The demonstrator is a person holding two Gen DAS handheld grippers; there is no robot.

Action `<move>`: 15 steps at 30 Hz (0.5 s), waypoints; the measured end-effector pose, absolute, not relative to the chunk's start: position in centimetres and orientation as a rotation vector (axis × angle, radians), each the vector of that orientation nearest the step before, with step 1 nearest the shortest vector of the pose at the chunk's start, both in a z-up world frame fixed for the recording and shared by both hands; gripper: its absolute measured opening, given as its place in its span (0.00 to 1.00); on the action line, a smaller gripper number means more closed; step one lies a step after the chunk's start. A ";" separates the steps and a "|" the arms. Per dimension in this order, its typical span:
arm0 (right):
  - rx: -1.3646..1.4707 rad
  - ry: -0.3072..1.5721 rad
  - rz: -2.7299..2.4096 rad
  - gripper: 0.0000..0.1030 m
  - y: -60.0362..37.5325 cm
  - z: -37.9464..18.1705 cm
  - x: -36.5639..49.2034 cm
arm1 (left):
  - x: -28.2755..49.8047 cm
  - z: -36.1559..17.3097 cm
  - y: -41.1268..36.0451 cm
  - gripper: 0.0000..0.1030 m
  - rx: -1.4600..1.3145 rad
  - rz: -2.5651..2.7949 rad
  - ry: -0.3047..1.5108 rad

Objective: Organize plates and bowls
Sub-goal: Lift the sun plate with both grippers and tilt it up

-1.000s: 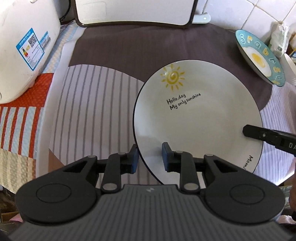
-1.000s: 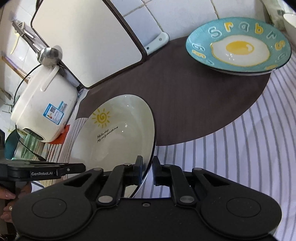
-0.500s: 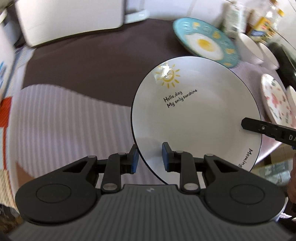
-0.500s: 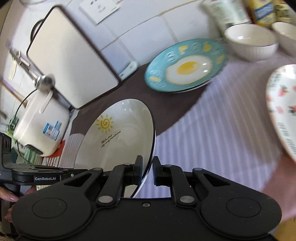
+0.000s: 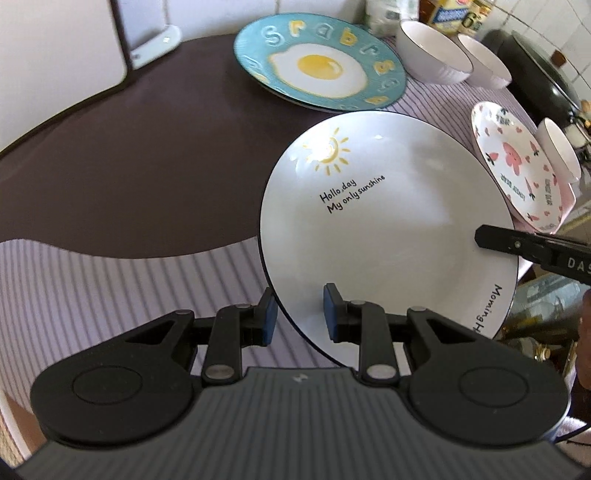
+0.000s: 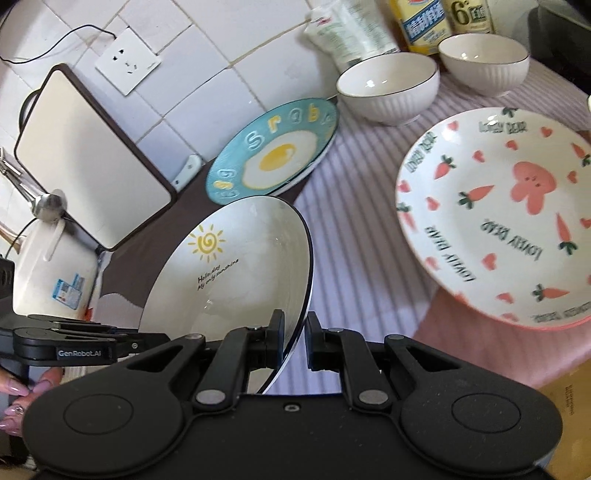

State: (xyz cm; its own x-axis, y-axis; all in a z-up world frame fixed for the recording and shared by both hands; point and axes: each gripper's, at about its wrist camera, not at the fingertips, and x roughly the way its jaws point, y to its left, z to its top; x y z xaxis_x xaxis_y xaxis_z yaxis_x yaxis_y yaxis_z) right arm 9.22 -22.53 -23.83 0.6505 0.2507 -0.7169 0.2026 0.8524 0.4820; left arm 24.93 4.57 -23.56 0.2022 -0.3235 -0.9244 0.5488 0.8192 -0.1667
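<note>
Striped cloth (image 5: 110,295) with a wide brown patch covered the tabletop (image 6: 354,258) below your two tools, and white tiles (image 6: 221,55) backed it.

Nearest to you, your left gripper (image 5: 299,314) had its blue-padded fingers (image 5: 268,320) clamped across the near rim of the white sun plate (image 5: 388,221), one pad under the edge and one on the face. Your right gripper (image 6: 295,341) was closed on the same plate at its opposite rim, black fingers (image 6: 277,339) pinching the thin dark edge; in the left view its tip showed on the plate's right side (image 5: 517,247). The plate hung tilted between both tools, clear of the cloth, its yellow sun and black lettering facing up. Your left hand (image 6: 22,391) showed at the lower left of the right view, wrapped on its handle.

Just beyond the held plate, to the right, the pink carrot plate (image 6: 498,221) lay flat on the stripes. Farther back, the blue egg plate (image 5: 321,62) sat on the brown patch, apparently atop another plate. Behind it two white ribbed bowls (image 6: 388,86) stood side by side, near bottles (image 6: 424,26) and a white packet (image 6: 351,29) at the wall.

Off to the far left, a cutting board (image 6: 92,155) leaned on the tiles beneath a wall socket (image 6: 127,61), with a white rice cooker (image 6: 51,269) beside it.
</note>
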 end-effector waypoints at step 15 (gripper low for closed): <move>0.298 0.944 -0.001 0.23 -21.6 -25.7 10.9 | 24.3 -24.8 2.9 0.23 0.265 -0.582 1.235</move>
